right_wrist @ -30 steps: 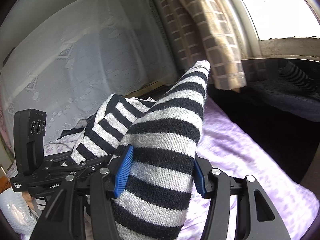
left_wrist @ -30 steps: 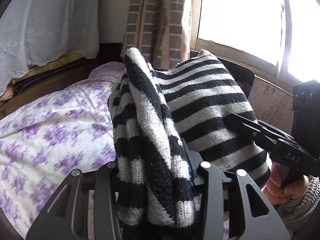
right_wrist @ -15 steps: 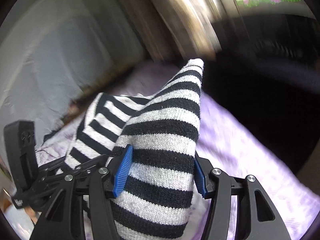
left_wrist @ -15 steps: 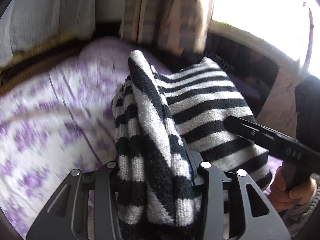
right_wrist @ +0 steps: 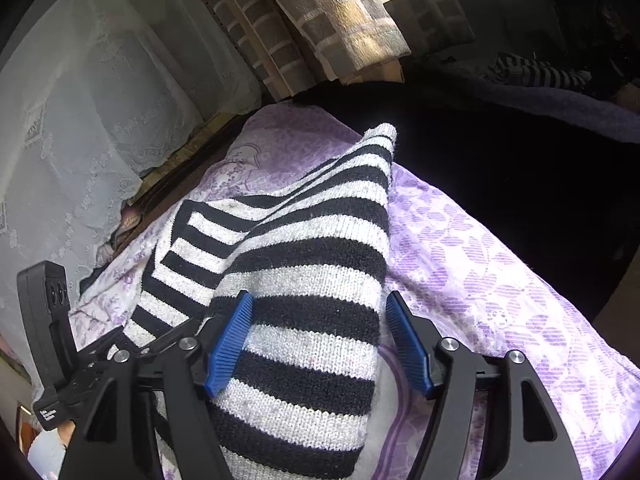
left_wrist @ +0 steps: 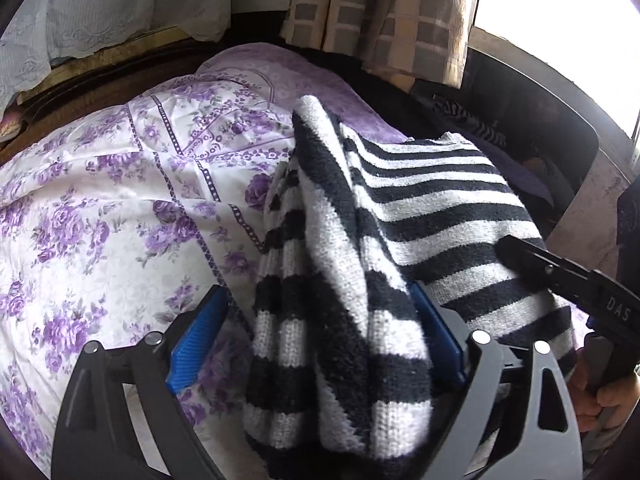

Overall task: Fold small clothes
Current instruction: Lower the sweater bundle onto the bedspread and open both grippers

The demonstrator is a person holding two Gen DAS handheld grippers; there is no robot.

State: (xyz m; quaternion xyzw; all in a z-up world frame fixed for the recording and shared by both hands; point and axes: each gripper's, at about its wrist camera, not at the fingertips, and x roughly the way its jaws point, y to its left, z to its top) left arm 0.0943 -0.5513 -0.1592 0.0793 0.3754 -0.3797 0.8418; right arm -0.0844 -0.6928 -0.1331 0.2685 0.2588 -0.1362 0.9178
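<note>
Both grippers were letting go of the striped knit garment point(left_wrist: 400, 216) at this moment. A sec earlier each was clamped on a bunched edge w/ the piece held up off the bed; now it lay draped on the purple floral bedspread point(left_wrist: 120, 208), far edge folded over toward the dark gap by the window. The left gripper point(left_wrist: 316, 340) was opening wide: its left pad stood clear w/ bedspread showing in the gap, the right pad just beside or touching the fabric, can't tell which, so no real grip. The right gripper point(right_wrist: 316, 340) was opening too, less far; the knit sat between the jaws, the right pad apart from it, the left pad at its edge. Judgement: this fold was laid down and being released, so the next step prob. means backing both tools out w/o dragging the cloth, then regripping for another fold or smoothing. Risk: fuzzy knit snagging on the ribbed pads point(right_wrist: 230, 344) and pulling the fold open.
</note>
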